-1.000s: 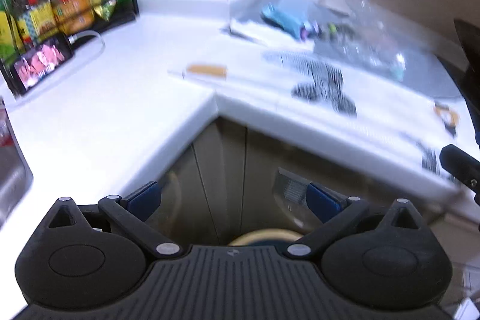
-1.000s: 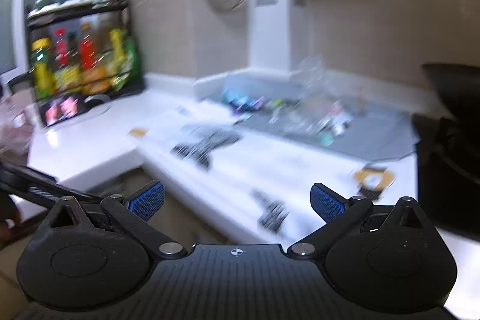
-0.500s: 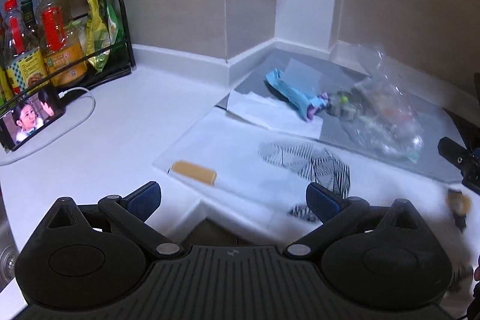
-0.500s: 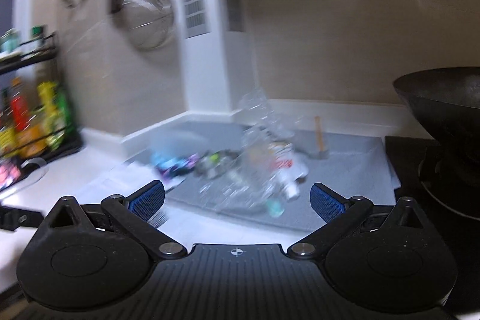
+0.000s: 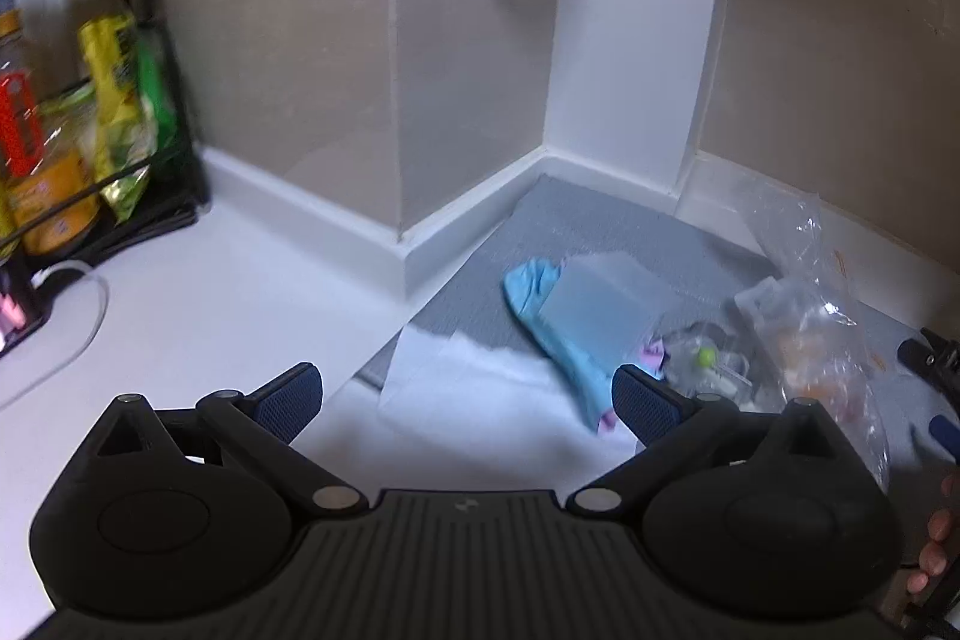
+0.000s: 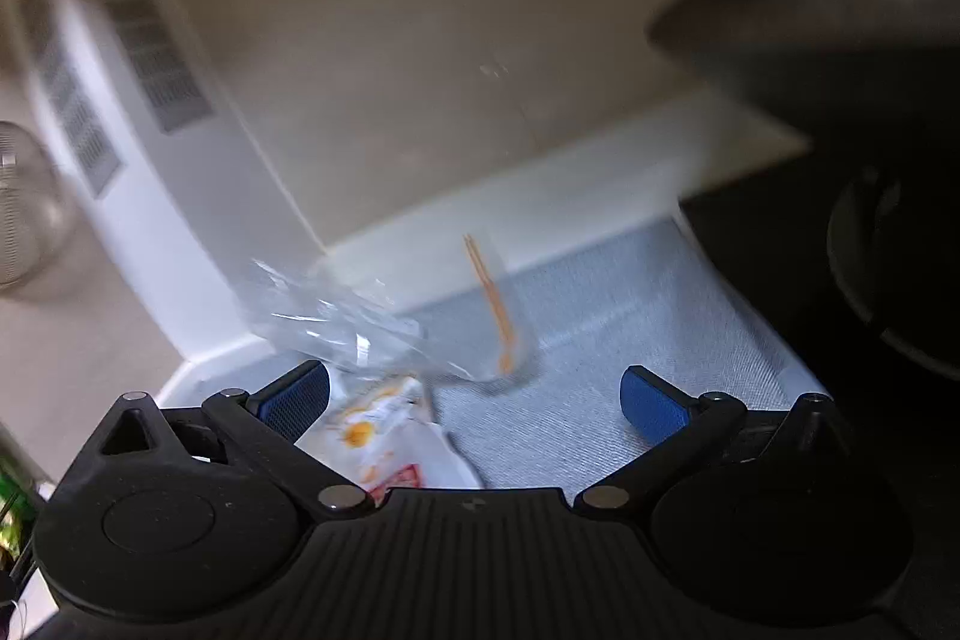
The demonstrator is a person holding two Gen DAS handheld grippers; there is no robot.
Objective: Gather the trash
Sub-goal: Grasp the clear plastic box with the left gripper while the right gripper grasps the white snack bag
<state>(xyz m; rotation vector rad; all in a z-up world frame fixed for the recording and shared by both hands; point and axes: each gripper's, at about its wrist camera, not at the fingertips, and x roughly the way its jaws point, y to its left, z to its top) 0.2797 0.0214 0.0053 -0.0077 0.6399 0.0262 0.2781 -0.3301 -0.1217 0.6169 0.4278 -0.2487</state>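
A bottle rack [image 5: 90, 148] is seen at far left on the white counter [image 5: 198, 292]; the left gripper [image 5: 465, 397] is held spread and empty above a white paper [image 5: 480, 388]; a blue glove [image 5: 552, 334] and clear plastic bag [image 5: 804, 316] lie right of it on the grey mat [image 5: 570, 220]; the right gripper [image 6: 474, 391] is likewise spread, with the bag by its left finger.

left gripper [image 5: 465, 394]: black ribbed body, blue fingers [image 5: 288, 397] | right gripper [image 6: 474, 394]: same, silver screws

No legible text — bottle labels [image 5: 24, 142] blurred.
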